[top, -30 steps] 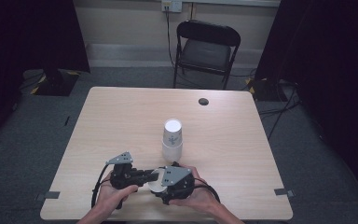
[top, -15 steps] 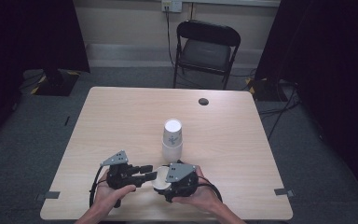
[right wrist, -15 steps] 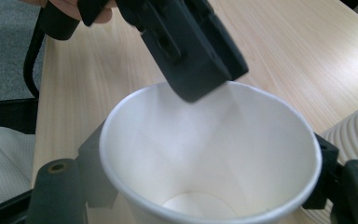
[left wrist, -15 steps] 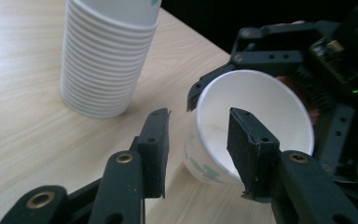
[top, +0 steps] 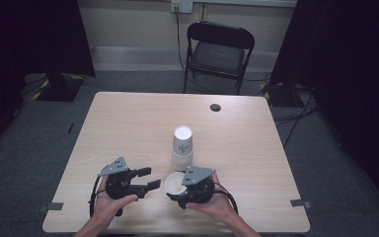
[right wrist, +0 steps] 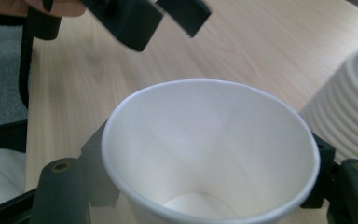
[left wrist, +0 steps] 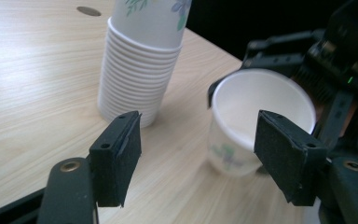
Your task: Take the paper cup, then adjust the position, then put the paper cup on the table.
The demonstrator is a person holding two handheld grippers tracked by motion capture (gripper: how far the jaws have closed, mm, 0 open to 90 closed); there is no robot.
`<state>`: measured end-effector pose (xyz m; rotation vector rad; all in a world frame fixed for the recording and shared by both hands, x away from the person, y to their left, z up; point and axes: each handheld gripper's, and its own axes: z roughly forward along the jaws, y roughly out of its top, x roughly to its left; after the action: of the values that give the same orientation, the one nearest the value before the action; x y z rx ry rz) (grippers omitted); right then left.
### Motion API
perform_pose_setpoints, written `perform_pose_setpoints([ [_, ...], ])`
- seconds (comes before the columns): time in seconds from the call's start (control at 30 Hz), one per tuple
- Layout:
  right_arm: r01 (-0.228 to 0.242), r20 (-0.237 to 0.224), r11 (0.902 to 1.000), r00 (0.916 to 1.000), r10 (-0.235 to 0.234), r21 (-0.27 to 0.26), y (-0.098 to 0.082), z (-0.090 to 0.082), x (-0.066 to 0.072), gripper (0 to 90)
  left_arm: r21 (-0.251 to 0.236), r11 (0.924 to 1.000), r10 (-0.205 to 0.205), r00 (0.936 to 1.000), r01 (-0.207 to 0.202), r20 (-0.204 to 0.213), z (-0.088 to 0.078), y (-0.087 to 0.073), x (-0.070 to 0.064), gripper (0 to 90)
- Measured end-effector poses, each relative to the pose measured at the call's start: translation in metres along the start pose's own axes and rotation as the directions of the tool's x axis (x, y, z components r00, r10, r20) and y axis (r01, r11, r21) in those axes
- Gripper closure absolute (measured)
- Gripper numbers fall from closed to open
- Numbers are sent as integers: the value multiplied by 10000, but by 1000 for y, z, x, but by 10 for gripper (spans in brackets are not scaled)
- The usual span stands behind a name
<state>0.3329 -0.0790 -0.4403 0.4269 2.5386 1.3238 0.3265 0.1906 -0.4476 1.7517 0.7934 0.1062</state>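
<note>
A single white paper cup (top: 176, 181) with a flower print stands near the table's front edge, and my right gripper (top: 173, 186) is shut on it. In the right gripper view the cup (right wrist: 209, 135) sits between the two jaws of the right gripper (right wrist: 207, 179). My left gripper (top: 148, 178) lies just left of the cup, its jaws pointing at it. Its jaws have just been opening and nothing is between them. The left gripper (left wrist: 200, 161) stands open in its own view, short of the cup (left wrist: 256, 112). A tall stack of upside-down cups (top: 182, 145) rises right behind.
The wooden table (top: 128, 128) has a small dark round hole (top: 215, 107) near its far edge. A black folding chair (top: 218, 49) stands beyond the table. Dark curtains hang at both sides. The stack of cups (left wrist: 140, 70) is close to both grippers.
The left gripper has let go of the single cup, opened its jaws and drawn back a little to the left. The right gripper keeps the cup in place.
</note>
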Motion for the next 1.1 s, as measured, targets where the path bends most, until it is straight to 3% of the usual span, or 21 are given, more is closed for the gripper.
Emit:
perform_pose_setpoints([
  [0.07,-369,83,9991,9993,371,-200,-1,-7,-6,280,168,9997,199,9986,-191,-485,-2,1,1,219],
  [0.2,-715,242,9966,9971,725,-408,-4,-15,-13,284,142,9994,331,9969,-321,-710,-8,4,4,157],
  [0.33,-995,405,9938,9940,1015,-488,-7,-20,-18,287,88,9974,725,9910,-719,-1126,-12,6,5,155],
  [0.47,-1354,586,9876,9884,1402,-791,-7,-30,-26,290,360,9969,745,9839,-695,-1627,-11,4,9,156],
  [0.8,-1450,1188,9860,9809,1541,-820,-8,-43,-36,291,553,9949,926,9812,-844,-1695,-8,-2,7,156],
  [1.0,-1575,1604,9833,9722,1706,-911,-10,-51,-46,292,657,9948,902,9736,-780,-2095,-6,-4,12,156],
  [1.1,-1783,1802,9778,9639,1961,-1102,-12,-55,-56,292,948,9921,1016,9702,-823,-2202,-5,-6,16,156],
])
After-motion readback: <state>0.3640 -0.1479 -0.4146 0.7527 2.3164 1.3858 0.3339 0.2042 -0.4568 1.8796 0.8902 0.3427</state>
